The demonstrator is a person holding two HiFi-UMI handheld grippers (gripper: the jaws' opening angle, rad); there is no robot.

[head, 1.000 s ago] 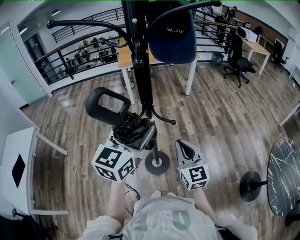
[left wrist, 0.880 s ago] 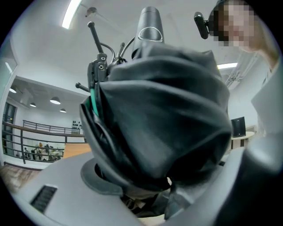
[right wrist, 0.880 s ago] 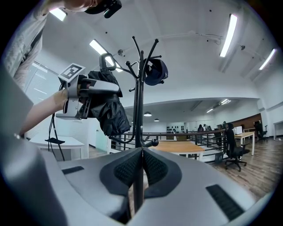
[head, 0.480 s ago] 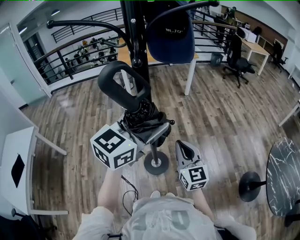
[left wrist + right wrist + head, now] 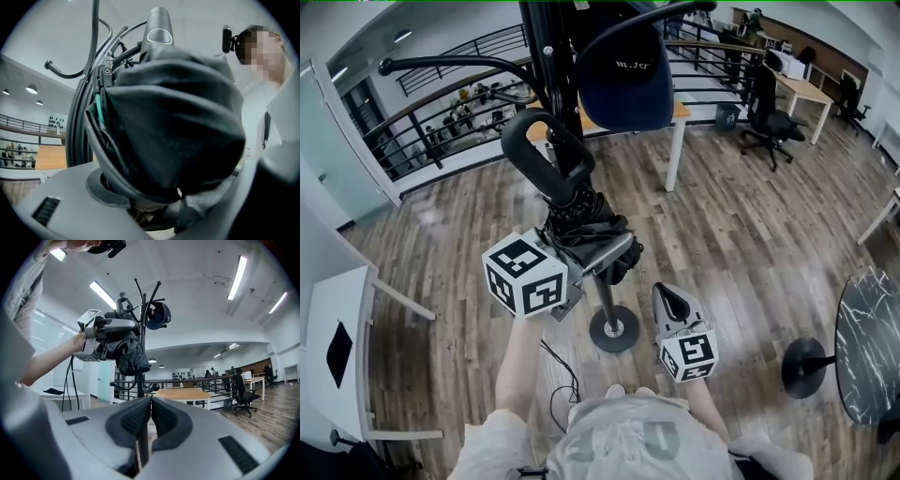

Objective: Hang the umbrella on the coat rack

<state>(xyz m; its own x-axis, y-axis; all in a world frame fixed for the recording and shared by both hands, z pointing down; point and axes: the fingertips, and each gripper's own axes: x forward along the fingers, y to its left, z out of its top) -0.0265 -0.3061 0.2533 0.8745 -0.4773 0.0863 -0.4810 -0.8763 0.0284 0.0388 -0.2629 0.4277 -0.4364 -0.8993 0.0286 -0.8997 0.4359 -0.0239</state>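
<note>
One umbrella (image 5: 581, 208) in left gripper (image 5: 600, 255), seemingly

With cap (image 5: 623, 80) on coat rack (image 5: 546, 56), umbrella (image 5: 586, 230) just beside.

Left hand-held gripper (image 5: 586, 246) high, clamped; right hand-held gripper (image 5: 671, 300) low, jaws together.

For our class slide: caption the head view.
Left tongs hold a folded black umbrella by the coat rack; right tongs shut, empty.
</note>
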